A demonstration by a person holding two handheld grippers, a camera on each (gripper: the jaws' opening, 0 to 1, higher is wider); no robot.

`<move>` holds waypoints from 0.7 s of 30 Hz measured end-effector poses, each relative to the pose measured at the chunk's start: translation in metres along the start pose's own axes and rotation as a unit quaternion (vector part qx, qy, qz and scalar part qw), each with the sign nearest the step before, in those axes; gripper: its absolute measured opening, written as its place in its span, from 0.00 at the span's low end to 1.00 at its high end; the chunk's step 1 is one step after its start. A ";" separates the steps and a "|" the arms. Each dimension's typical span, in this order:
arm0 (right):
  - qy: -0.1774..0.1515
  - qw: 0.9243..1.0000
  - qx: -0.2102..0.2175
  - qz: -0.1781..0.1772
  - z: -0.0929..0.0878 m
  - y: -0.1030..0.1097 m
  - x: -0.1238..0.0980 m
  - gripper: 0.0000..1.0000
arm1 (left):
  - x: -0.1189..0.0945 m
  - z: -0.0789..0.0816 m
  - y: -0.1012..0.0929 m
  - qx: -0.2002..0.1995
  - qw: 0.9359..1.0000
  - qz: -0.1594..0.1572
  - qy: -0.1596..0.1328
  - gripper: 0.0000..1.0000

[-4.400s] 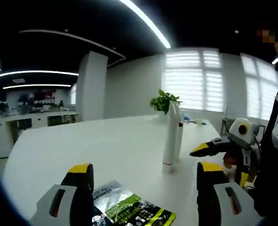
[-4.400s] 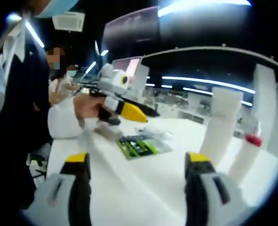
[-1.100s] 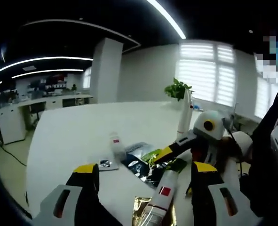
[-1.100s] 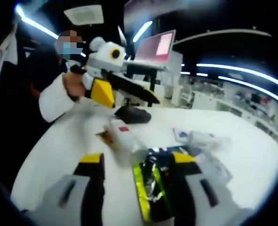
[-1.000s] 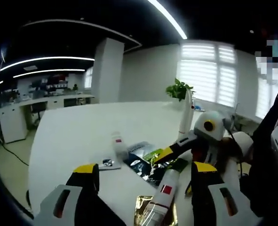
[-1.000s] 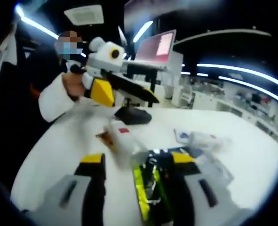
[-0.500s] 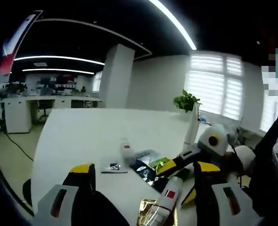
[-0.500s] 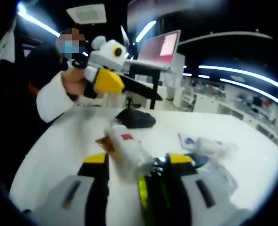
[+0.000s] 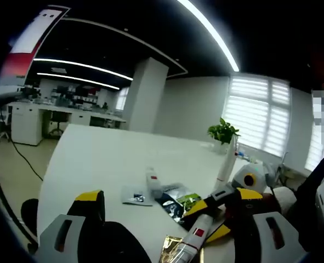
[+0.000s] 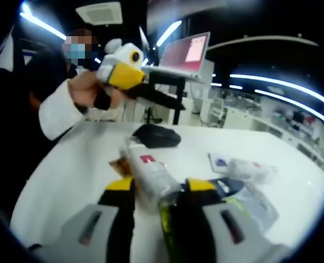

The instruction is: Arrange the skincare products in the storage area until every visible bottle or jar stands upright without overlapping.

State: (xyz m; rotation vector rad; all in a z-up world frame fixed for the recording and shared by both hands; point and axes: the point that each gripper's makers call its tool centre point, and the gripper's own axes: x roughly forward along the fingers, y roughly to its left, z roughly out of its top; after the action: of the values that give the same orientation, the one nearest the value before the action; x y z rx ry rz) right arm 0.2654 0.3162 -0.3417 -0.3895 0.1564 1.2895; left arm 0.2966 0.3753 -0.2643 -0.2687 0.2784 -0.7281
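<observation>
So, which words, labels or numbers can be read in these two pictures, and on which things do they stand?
None can be read.
White tube between the right tongs: a red label patch, its print too blurred.
Green and black sachet: print too small.
Small flat packet: dark mark, unreadable.
Upright white bottle: no legible text.
Screen behind: pink, no readable text.

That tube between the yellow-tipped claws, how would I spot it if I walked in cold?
Start at the big white table and find the heap of sachets near the person's side. The white tube lies flat there on a gold sachet, with the right gripper closing around it. Its small red square label, and lying down, set it apart from the tall white bottle standing by the plant.
</observation>
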 end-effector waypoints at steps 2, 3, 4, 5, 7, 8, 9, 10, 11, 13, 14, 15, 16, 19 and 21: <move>0.003 1.000 0.000 0.001 -0.001 0.001 0.000 0.31 | 0.001 0.001 -0.001 -0.007 1.000 -0.005 -0.003 1.00; 0.002 1.000 0.000 0.002 -0.001 0.002 0.000 0.30 | 0.001 0.000 -0.003 -0.008 1.000 -0.008 -0.004 1.00; 0.002 1.000 0.001 0.003 -0.001 0.002 0.000 0.30 | 0.002 0.000 -0.005 -0.009 1.000 -0.010 -0.003 1.00; 0.001 1.000 0.001 0.006 0.000 0.004 0.000 0.28 | 0.003 -0.001 -0.005 -0.009 1.000 -0.012 -0.002 1.00; -0.001 1.000 0.000 0.013 0.000 0.007 0.000 0.24 | 0.005 -0.002 -0.006 -0.007 1.000 -0.014 0.003 1.00; -0.004 1.000 -0.003 0.014 0.001 0.008 -0.001 0.24 | 0.006 -0.003 -0.007 -0.005 1.000 -0.015 0.005 1.00; -0.005 1.000 -0.005 0.012 0.002 0.008 -0.001 0.23 | 0.006 -0.004 -0.007 -0.003 1.000 -0.015 0.008 1.00; -0.003 1.000 -0.005 0.013 0.001 0.008 -0.001 0.23 | 0.007 -0.005 -0.007 -0.003 1.000 -0.016 0.010 1.00; -0.003 1.000 -0.005 0.014 0.001 0.009 -0.002 0.23 | 0.007 -0.005 -0.008 -0.002 1.000 -0.016 0.012 1.00; -0.006 1.000 -0.011 0.014 0.003 0.010 -0.003 0.22 | 0.007 -0.006 -0.008 0.000 1.000 -0.017 0.014 1.00; -0.008 1.000 -0.013 0.015 0.004 0.011 -0.004 0.21 | 0.007 -0.006 -0.008 0.002 1.000 -0.017 0.015 1.00; -0.010 1.000 -0.014 0.015 0.004 0.011 -0.005 0.20 | 0.008 -0.006 -0.009 0.004 1.000 -0.018 0.015 1.00; -0.011 1.000 -0.016 0.010 0.005 0.010 -0.005 0.20 | 0.008 -0.007 -0.009 0.005 1.000 -0.019 0.015 1.00; -0.015 1.000 -0.025 0.001 0.008 0.009 -0.009 0.20 | 0.008 -0.004 -0.008 0.014 1.000 -0.016 0.008 0.99; -0.027 0.999 -0.035 0.000 0.014 0.010 -0.012 0.19 | 0.008 -0.001 -0.008 0.021 1.000 -0.013 -0.002 0.99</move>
State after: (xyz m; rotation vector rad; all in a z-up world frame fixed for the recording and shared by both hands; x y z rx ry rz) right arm 0.2513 0.3124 -0.3267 -0.4137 0.0651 1.3062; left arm 0.2970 0.3639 -0.2633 -0.2340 0.2546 -0.7587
